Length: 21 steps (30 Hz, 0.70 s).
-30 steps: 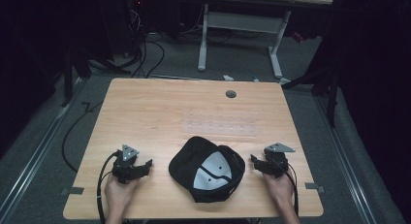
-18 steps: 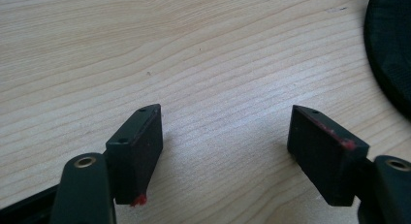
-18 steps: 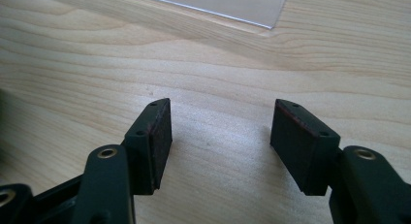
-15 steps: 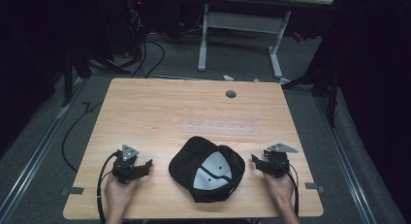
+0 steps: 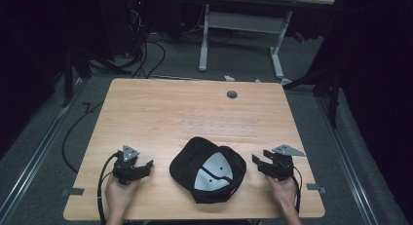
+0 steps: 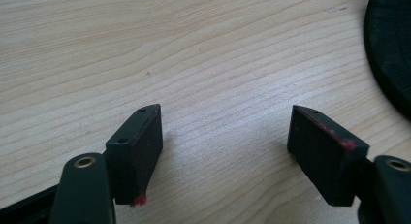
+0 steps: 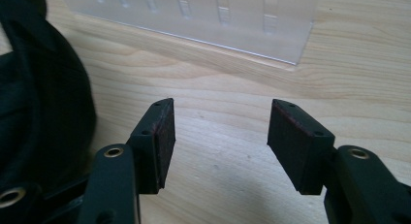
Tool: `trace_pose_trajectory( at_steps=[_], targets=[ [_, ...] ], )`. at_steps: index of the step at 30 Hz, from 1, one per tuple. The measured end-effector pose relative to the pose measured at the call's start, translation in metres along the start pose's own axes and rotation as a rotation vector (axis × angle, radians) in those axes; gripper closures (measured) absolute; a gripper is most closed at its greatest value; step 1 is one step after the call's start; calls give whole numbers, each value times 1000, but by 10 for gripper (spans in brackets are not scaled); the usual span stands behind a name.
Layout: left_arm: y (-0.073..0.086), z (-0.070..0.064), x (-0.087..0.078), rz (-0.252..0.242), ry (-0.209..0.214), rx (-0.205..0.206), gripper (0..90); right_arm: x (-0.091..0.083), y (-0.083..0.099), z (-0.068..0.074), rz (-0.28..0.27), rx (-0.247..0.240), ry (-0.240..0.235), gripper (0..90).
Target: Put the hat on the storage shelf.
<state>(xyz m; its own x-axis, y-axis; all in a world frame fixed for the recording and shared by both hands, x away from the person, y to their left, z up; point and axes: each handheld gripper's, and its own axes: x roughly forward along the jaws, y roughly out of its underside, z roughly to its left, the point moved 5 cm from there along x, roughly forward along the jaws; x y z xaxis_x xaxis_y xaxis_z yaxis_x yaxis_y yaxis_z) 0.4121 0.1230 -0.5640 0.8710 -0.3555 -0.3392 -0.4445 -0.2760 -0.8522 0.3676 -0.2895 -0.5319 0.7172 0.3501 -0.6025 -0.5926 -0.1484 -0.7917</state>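
While both jaws are spread wide and empty, the left gripper (image 5: 146, 165) and right gripper (image 5: 256, 160) are rested on the table (image 5: 156, 108) either side of the upturned cap (image 5: 207, 169). Its rim should be approached level, well short of the clear tray (image 5: 224, 127) beyond.

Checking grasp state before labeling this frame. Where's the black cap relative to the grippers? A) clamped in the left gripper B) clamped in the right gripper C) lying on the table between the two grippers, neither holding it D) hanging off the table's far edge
C: the black cap lies upturned on the table between the left gripper and the right gripper, both open with bare wood between their jaws.
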Motion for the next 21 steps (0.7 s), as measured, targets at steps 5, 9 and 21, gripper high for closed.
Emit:
trace_pose_trajectory(
  at_steps=[5, 9, 21],
  targets=[
    [0, 0, 0, 0, 0, 0, 288, -11, -9, 9, -28, -8, -37, 447],
    [0, 0, 0, 0, 0, 0, 288, -16, -14, 14, -42, -20, -57, 450],
    [0, 0, 0, 0, 0, -1, 288, -30, -34, 39, -82, -87, -127, 430]
  ],
)
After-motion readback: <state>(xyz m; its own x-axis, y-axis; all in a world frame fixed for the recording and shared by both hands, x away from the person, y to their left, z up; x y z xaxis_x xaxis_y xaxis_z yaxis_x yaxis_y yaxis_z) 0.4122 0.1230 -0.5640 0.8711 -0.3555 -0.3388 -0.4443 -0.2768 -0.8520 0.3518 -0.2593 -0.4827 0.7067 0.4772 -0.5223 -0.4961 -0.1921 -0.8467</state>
